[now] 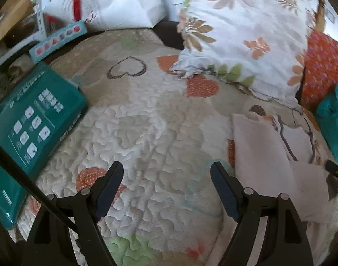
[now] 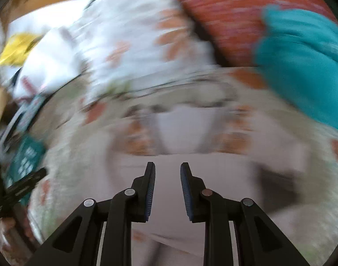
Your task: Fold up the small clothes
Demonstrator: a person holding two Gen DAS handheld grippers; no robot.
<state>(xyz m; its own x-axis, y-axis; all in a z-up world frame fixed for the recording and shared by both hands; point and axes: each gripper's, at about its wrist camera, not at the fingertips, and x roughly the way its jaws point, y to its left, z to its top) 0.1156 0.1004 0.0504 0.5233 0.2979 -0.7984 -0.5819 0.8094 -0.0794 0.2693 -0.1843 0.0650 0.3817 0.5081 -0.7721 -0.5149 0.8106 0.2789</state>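
A pale pink small garment (image 1: 264,155) lies flat on the quilted bedspread (image 1: 146,122), to the right of my left gripper (image 1: 166,168). The left gripper is wide open, empty, hovering over bare quilt. In the blurred right wrist view the same pink garment (image 2: 180,133) lies just ahead of and under my right gripper (image 2: 168,168). The right gripper's jaws stand partly open with a narrow gap and nothing between them. A black tip of the right gripper (image 1: 335,169) shows at the garment's right edge.
A floral white pillow (image 1: 242,28) and an orange pillow (image 1: 324,66) lie at the back right. A teal cloth (image 1: 333,119) sits at the right edge. A teal package (image 1: 29,119) lies left, with a white bag (image 1: 115,4) behind.
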